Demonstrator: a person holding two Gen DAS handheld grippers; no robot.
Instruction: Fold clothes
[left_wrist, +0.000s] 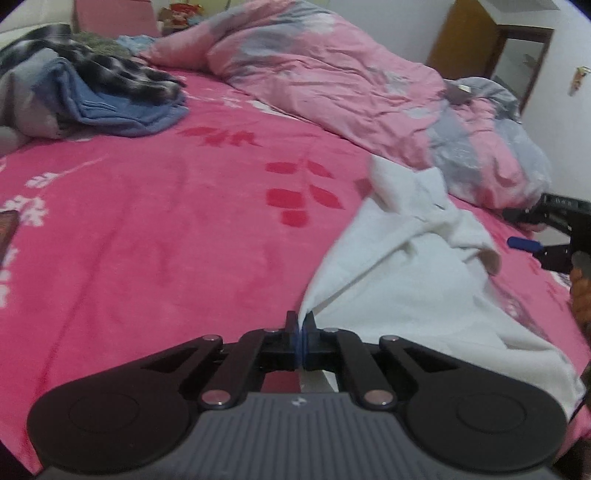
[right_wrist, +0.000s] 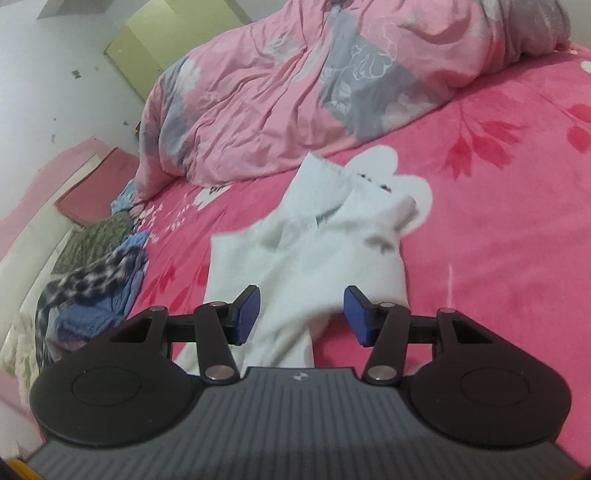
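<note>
Left gripper (left_wrist: 300, 325): jaws closed tight, pinching an edge of white garment (left_wrist: 413, 266). Right gripper (right_wrist: 301, 314): jaws parted, pads clear of cloth, garment (right_wrist: 314, 240) lying between and beyond them, nothing held. Garment spread crumpled on pink sheet (left_wrist: 166, 221), near quilt (left_wrist: 332, 81).

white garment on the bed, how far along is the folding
Early. Nothing looks folded: the white garment lies rumpled on the pink bedsheet. In hand: the left gripper is shut on one edge, while the right gripper is open above it. Left: fold it, then the pile of clothes.
</note>
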